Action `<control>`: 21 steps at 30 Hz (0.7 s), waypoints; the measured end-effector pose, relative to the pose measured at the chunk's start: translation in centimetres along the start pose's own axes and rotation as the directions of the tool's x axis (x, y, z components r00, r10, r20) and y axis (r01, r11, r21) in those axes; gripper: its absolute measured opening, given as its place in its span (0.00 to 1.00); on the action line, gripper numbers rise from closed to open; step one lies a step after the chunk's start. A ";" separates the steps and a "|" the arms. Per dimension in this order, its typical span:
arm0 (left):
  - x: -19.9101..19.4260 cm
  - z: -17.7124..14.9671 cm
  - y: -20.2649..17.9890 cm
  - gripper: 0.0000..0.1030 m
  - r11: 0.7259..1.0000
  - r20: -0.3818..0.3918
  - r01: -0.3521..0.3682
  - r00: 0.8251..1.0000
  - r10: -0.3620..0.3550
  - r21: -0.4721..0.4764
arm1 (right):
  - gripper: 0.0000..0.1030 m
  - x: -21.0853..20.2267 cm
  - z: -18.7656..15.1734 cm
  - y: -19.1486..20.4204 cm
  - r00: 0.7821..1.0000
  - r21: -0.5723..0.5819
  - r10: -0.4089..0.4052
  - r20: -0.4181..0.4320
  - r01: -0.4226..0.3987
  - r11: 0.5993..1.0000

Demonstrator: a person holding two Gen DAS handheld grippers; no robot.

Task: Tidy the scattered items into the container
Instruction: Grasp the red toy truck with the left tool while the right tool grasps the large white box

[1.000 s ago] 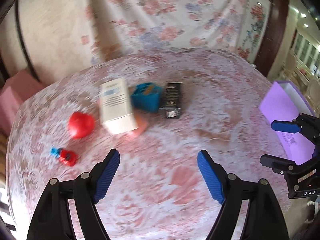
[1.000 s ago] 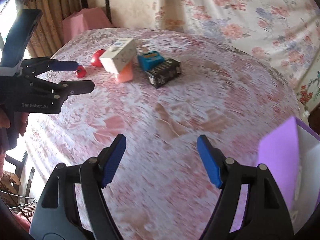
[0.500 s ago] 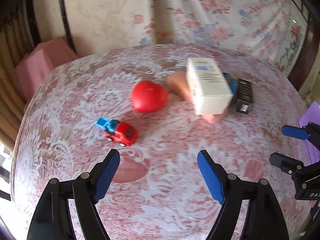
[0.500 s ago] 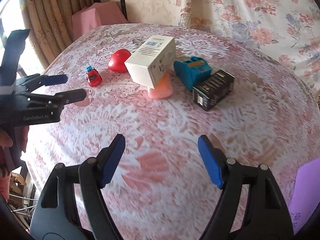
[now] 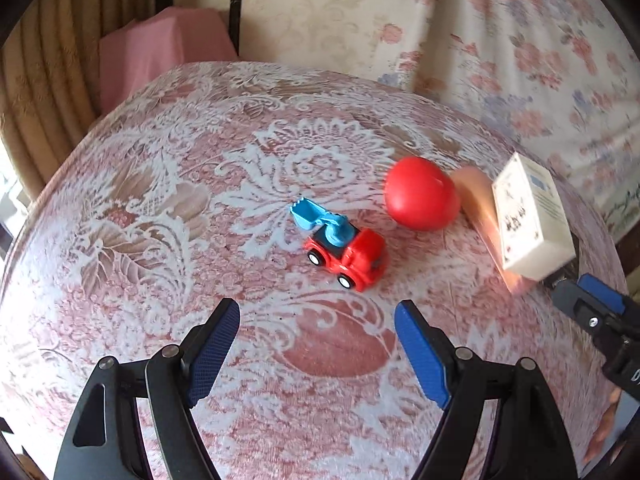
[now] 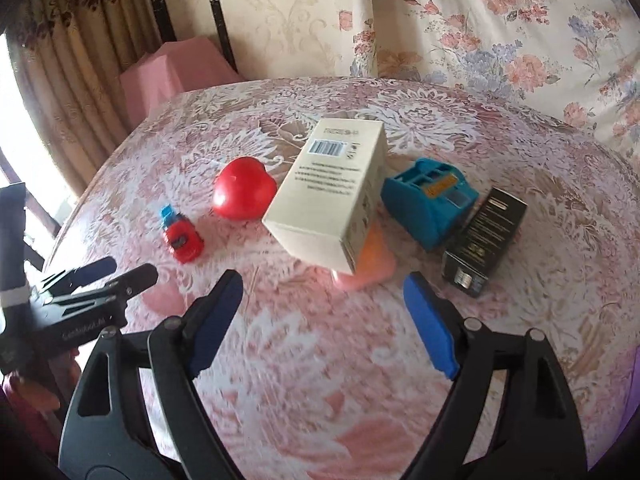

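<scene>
Across the lace-covered surface (image 5: pixel 160 184): both views swung off the purple container and onto the scattered pile within the last second. No longer visible from the left wrist; from the right wrist only a purple tinge at the frame's edge, too faint to be sure of. Nothing tidied into it so far, judging by everything lying out here.

Left tool (image 5: pixel 316 320): brought lower and closer, jaws spread wide as before, empty, now aimed just short of the toy digger. Right tool (image 6: pixel 322 296): also carried in over the pile, jaws just opened wider, nothing between them, lined up in front of the white carton.

White carton (image 6: pixel 332 184): propped at a tilt on a peach-coloured piece (image 6: pixel 368 268), unmoved. Black box (image 6: pixel 486 236) and blue holder (image 6: pixel 428 208): touching each other, just right of the carton. Red heart-shaped ball (image 5: pixel 420 200): just left of the carton, close to the peach piece. Toy digger (image 5: pixel 344 248): red body, blue scoop, standing on its wheels, apart from the ball, nearest the left tool.

Reads as the end of two approaches at once: probably the digger for the left, the carton or what props it for the right. Carrying to the container yet to come.
</scene>
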State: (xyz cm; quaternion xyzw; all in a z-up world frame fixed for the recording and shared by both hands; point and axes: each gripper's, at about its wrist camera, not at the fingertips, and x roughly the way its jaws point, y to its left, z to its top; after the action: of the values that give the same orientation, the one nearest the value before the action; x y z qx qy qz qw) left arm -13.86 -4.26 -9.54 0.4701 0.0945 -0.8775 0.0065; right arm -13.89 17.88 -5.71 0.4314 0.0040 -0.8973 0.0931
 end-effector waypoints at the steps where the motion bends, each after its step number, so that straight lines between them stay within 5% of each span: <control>1: 0.1 0.1 0.0 0.78 1.000 0.003 0.001 1.000 -0.001 -0.008 | 0.82 0.3 0.1 0.1 1.000 0.003 -0.009 0.003 0.009 1.000; 21: 4.4 2.5 -0.4 0.78 0.991 0.044 -0.033 0.998 0.039 -0.129 | 0.85 5.4 2.4 0.5 0.995 0.085 -0.101 0.005 0.100 0.991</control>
State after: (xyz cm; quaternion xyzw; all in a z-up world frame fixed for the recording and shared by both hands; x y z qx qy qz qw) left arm -18.43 -3.98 -11.72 0.4500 0.1420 -0.8800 0.0548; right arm -18.98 16.27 -8.36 0.4301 -0.0129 -0.9022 0.0293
